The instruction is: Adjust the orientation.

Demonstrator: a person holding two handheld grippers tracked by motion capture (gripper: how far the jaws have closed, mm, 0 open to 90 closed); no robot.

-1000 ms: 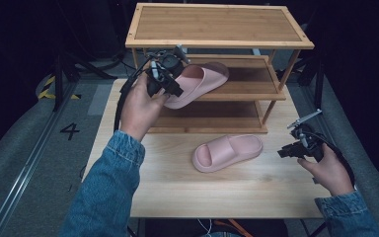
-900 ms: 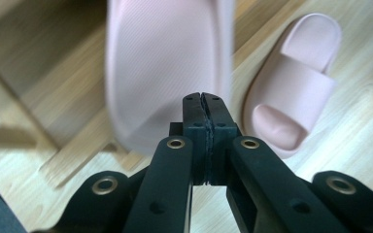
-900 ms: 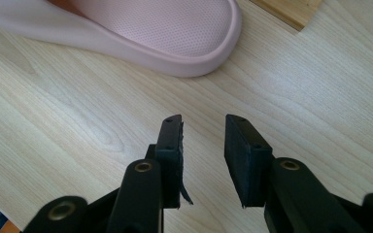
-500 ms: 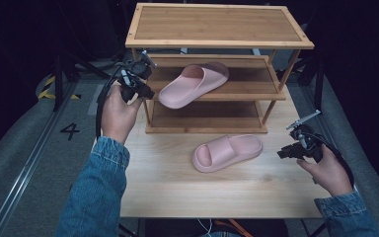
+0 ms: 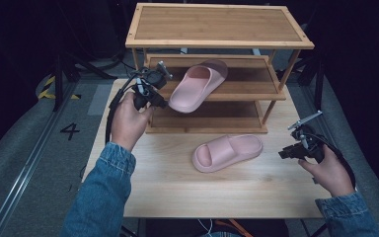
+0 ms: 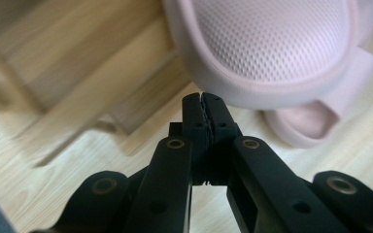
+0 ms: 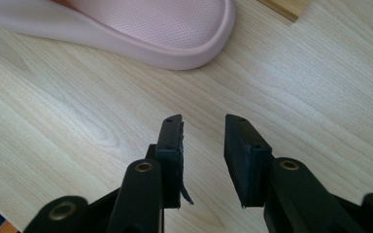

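Observation:
A pink slipper (image 5: 197, 85) lies on the middle shelf of a wooden rack (image 5: 217, 22), its near end hanging over the shelf's front edge. My left gripper (image 5: 161, 101) is shut and empty, its tips just left of that overhanging end. In the left gripper view the shut tips (image 6: 203, 97) sit right under the slipper's dotted sole (image 6: 272, 43); whether they touch it I cannot tell. A second pink slipper (image 5: 227, 152) lies on the table. My right gripper (image 5: 283, 153) hovers to its right, open with nothing between the jaws (image 7: 204, 131), and the slipper's end (image 7: 165, 29) lies ahead of it.
The rack stands at the back of the light wooden table (image 5: 177, 197) and has a top, a middle and a low shelf (image 5: 212, 118). The second slipper (image 6: 301, 124) shows below the first in the left gripper view. Dark floor surrounds the table.
My left gripper pulled away to the left from the shelf slipper, then came back right and lower, beside its overhanging end. The slippers and the right hand have stayed put.

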